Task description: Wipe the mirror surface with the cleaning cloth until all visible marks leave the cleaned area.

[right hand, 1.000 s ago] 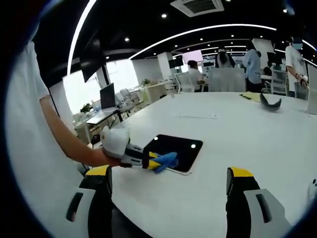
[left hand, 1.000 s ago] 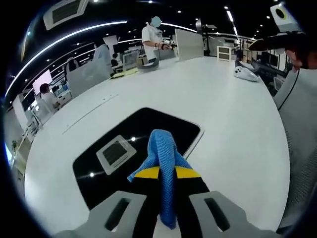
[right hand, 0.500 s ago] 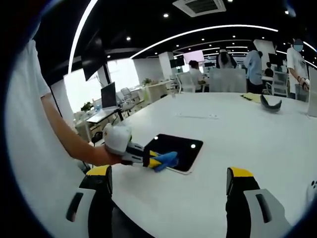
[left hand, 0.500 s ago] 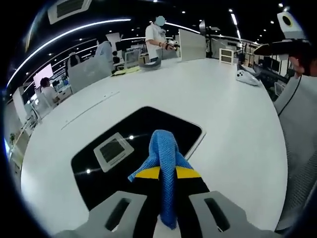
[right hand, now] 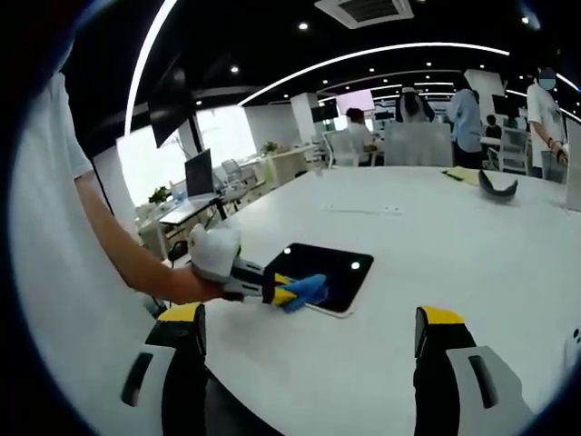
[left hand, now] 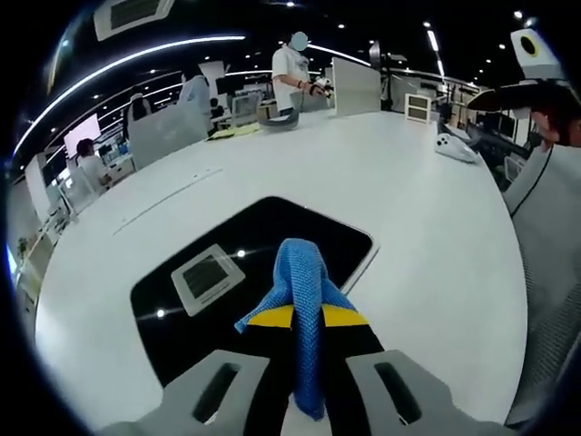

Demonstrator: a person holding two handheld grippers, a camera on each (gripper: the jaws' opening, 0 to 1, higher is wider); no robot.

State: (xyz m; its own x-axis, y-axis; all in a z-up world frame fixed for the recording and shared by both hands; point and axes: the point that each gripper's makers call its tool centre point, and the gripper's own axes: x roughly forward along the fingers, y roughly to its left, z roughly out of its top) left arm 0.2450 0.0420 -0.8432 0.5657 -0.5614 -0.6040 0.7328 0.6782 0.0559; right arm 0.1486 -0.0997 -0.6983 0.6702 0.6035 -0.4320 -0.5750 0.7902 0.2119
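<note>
The tabletop is a broad white surface and carries the work near its edge on the person's side, within easy reach of both hands. On it lies the mirror, a dark rectangular panel with rounded corners and a pale rim, flat on the tabletop; in the right gripper view it sits at. Its glass reflects the ceiling: a square vent panel and several point lights appear in it. No smears or marks can be made out on the surface at this resolution.

The left gripper is held low over the near end of the mirror, its fingers closed on the cleaning cloth, presumably so the cloth can be pressed to the glass. The cloth is blue, knitted in texture, bunched into a hump that protrudes past the yellow-banded tips and hangs between them. Contact with the glass cannot be confirmed.

The right gripper is held well apart from the mirror, fingers spread wide and empty, evidently kept clear of the wiping.
</note>
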